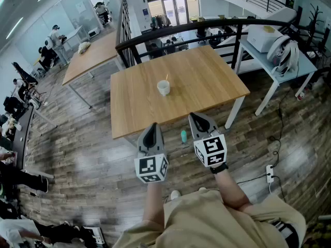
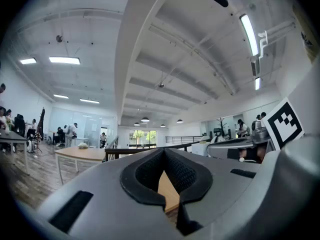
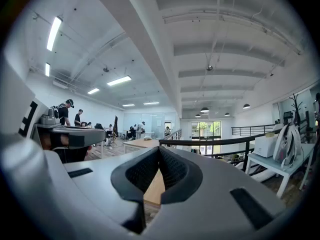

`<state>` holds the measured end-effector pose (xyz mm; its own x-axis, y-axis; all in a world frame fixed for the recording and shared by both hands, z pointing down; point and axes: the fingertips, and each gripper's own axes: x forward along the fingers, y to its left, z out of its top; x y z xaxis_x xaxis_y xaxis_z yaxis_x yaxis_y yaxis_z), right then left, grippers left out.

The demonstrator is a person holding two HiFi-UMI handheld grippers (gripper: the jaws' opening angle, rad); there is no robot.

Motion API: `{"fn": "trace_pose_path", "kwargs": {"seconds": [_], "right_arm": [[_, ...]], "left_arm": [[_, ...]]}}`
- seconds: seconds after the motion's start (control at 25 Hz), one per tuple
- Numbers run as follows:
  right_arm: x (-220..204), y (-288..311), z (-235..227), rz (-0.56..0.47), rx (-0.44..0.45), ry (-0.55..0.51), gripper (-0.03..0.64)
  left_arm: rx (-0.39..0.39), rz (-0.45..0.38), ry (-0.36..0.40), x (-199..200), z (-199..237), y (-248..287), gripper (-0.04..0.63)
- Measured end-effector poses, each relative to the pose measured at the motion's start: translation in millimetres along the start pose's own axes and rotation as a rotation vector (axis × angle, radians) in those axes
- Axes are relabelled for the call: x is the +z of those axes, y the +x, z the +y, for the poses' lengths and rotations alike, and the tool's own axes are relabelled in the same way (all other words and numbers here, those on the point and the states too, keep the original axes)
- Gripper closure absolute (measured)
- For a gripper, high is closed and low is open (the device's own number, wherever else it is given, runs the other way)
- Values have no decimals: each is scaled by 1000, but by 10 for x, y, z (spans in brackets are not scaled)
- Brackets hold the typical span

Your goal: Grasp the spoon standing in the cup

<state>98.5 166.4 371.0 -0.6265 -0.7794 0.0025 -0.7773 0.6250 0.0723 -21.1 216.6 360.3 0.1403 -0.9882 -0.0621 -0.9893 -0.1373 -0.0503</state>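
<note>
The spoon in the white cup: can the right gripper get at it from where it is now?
Probably yes, though not yet: the right gripper hangs short of the table, fingers shut. The table around the cup and spoon is bare, so the way looks free.

At the middle of my frame stands a wooden table [image 1: 217, 81]; a black railing [image 1: 207, 24] curves behind it, a pale side table [image 1: 306, 66] sits upper right, a power strip [image 1: 269, 172] lower right
</note>
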Motion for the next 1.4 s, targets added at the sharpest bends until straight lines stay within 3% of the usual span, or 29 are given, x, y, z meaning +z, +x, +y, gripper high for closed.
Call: {"fn": "trace_pose_path", "kwargs": {"seconds": [0.76, 1.12, 1.4], "right_arm": [[-278, -476, -485, 26, 43, 74, 604], [-471, -261, -548, 51, 61, 74, 604], [-636, 342, -780, 91, 30, 53, 604]], "left_arm": [[4, 59, 33, -173, -857, 21, 584], [-5, 69, 11, -348, -827, 330, 584], [-37, 64, -27, -535, -511, 1017, 584]]}}
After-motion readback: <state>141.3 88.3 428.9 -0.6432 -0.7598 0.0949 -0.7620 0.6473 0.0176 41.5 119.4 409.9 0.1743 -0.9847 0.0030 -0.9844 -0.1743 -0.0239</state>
